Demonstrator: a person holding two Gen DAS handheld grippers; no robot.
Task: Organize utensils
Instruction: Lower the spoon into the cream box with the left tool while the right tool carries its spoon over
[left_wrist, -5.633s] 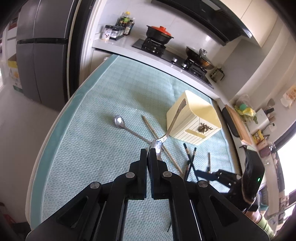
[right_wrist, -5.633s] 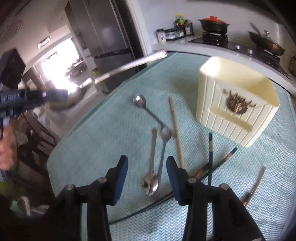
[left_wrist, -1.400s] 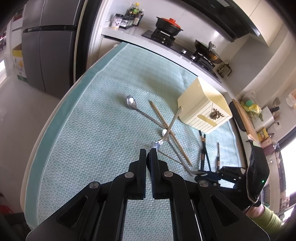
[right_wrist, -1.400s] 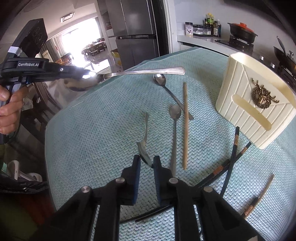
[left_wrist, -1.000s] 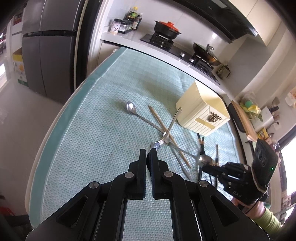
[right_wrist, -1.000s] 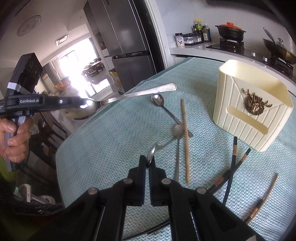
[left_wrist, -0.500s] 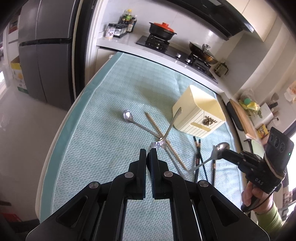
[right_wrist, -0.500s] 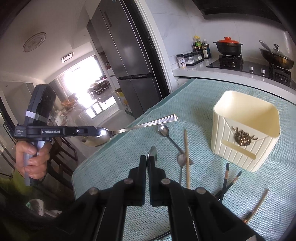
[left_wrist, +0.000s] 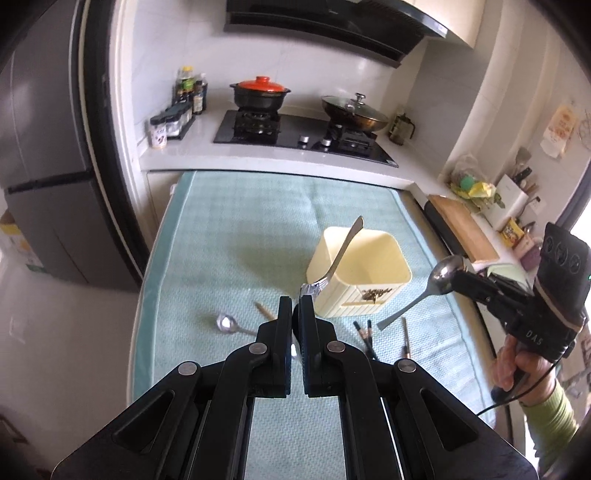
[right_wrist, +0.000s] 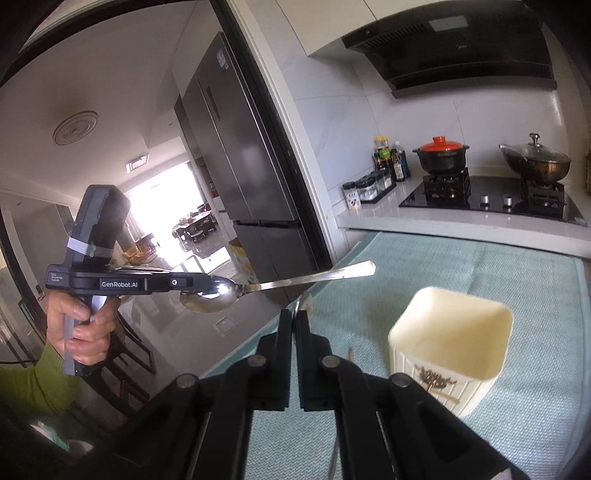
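The left claw (left_wrist: 295, 308) is clamped on a large spoon (right_wrist: 221, 290). The right claw (right_wrist: 294, 317) pinches a smaller spoon (left_wrist: 441, 271). Both hang above the cream holder (left_wrist: 360, 280) on the table (left_wrist: 229, 229).

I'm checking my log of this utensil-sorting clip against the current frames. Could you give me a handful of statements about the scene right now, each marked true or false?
1. Both grippers are holding a spoon. True: the left gripper grips the large spoon by its bowl, and the right gripper has its jaws shut on the slim spoon.
2. The cream holder already has utensils standing in it. False: its inside looks empty in both views.
3. One spoon lies on the green mat. True.
4. The dark chopsticks are in the holder. False: they lie on the mat in front of it.
5. The pot with the orange lid sits on the mat. False: it is on the stove.
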